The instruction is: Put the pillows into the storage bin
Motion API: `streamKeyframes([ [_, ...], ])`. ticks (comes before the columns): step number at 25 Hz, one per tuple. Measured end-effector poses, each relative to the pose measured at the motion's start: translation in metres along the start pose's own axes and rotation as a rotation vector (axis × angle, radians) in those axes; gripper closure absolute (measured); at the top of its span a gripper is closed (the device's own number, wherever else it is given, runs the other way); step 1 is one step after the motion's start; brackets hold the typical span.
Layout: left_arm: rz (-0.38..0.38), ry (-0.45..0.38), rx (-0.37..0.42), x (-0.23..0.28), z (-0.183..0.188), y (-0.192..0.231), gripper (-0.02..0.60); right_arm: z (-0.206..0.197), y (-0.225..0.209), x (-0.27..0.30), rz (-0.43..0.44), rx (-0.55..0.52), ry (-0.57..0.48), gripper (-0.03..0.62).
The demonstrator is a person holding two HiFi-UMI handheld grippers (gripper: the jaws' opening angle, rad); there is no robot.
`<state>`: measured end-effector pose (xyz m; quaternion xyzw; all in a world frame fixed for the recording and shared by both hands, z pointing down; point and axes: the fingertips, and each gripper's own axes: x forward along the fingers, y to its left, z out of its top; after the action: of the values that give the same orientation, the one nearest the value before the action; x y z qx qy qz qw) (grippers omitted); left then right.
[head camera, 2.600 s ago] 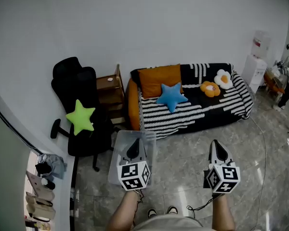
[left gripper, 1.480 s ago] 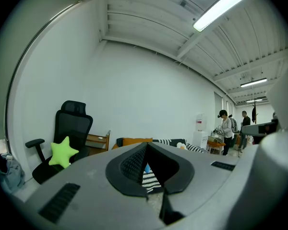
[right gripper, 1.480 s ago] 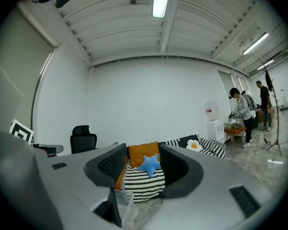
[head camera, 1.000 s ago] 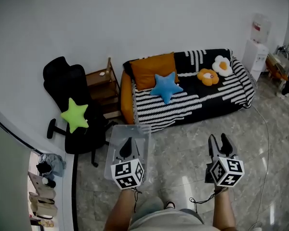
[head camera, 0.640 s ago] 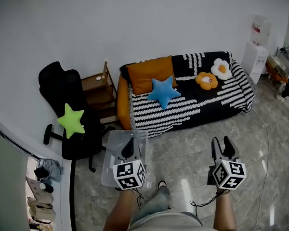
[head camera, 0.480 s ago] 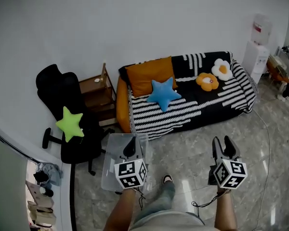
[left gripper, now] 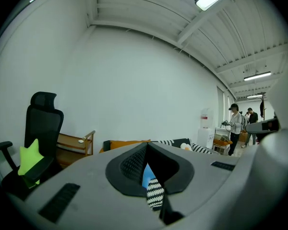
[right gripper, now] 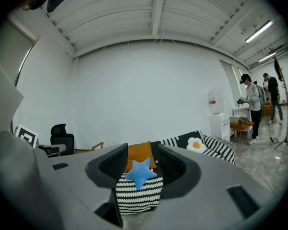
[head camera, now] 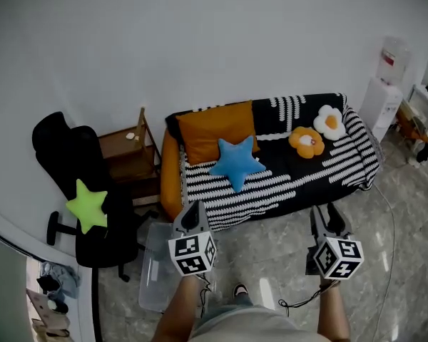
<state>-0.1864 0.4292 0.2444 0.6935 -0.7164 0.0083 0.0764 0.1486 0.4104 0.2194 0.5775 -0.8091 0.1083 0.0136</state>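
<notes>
Green star pillow (head camera: pixel 88 206): sat propped on the seat of the black office chair (head camera: pixel 64 169), not yet in the bin. It looked soft and plump.
Storage bin (head camera: pixel 152 271): clear plastic, open-topped, on the floor just left of the person's feet. It appeared empty and was probably placed there for short carries from the chair and sofa.
Left gripper (head camera: pixel 192 214): empty, jaws pressed together to a thin slit, held over the floor beside the bin and pointing at the sofa (head camera: pixel 271 191).
Orange pillow (head camera: pixel 212 129): a large rectangle leaning on the sofa back.
Blue star pillow (head camera: pixel 235 164): rested against the orange pillow on the striped cover and showed in line with both grippers, so it looked the likely first pick.
Right gripper (head camera: pixel 327 216): jaws spread with nothing between them, seemingly readied for a grab.
Flower pillows: an orange one (head camera: pixel 306 142) and a white one (head camera: pixel 331 122), small, toward the sofa's right end.
</notes>
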Motion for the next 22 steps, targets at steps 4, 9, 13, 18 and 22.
streamKeyframes([
  [4, 0.004, 0.001, -0.031, 0.053, 0.008, 0.017, 0.575, 0.014, 0.005, 0.051, 0.013, -0.028, 0.012, 0.401],
  [9, 0.011, 0.004, -0.073, 0.097, 0.009, 0.031, 0.575, 0.018, 0.004, 0.096, 0.010, -0.050, 0.055, 0.401],
  [13, 0.032, 0.024, -0.098, 0.112, 0.000, 0.045, 0.575, 0.015, 0.013, 0.128, 0.045, -0.053, 0.089, 0.402],
  [18, 0.100, 0.034, -0.105, 0.133, -0.003, 0.061, 0.575, 0.017, 0.023, 0.184, 0.132, -0.061, 0.107, 0.404],
  [22, 0.175, 0.045, -0.103, 0.158, -0.007, 0.071, 0.575, 0.016, 0.016, 0.242, 0.195, -0.070, 0.116, 0.405],
])
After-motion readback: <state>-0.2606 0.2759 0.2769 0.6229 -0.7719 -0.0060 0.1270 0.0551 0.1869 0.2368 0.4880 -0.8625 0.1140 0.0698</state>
